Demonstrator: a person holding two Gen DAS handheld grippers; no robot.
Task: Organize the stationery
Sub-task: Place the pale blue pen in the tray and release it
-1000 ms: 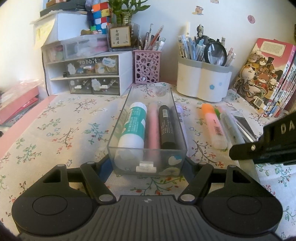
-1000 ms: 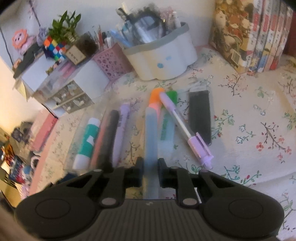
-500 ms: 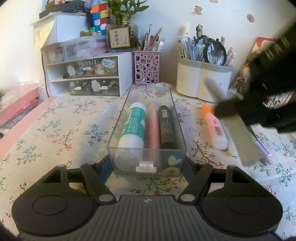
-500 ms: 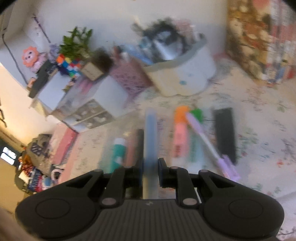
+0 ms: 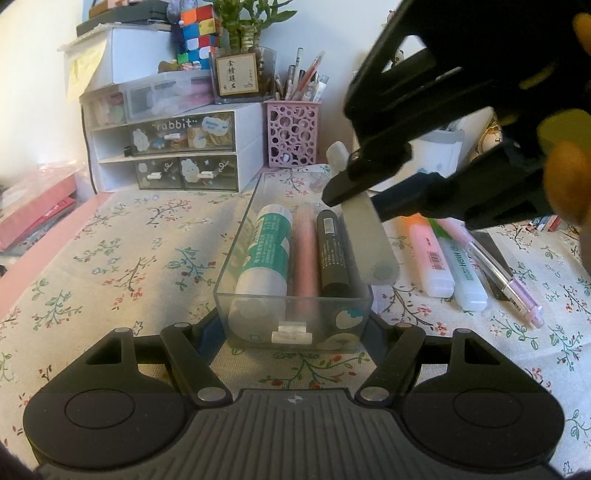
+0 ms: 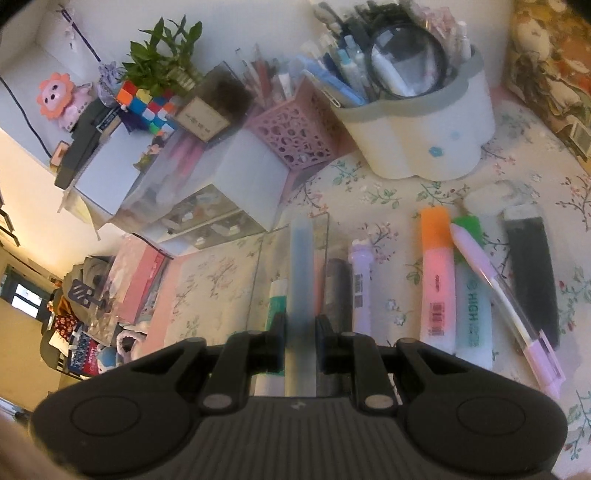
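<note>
A pale wall [image 5: 332, 33] backs the surface [image 5: 122, 258], which wears a cream cloth printed with small flowers. At ten o'clock a white drawer unit [image 5: 166, 147] stands against the wall, a potted green plant [image 5: 243, 22] at twelve above it. Warm light washes the room's far side [image 6: 22, 177] at nine o'clock.

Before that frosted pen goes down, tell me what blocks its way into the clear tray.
Nothing visible blocks it. The frosted pen hangs over the clear tray, whose right side beside the black marker looks free.
</note>
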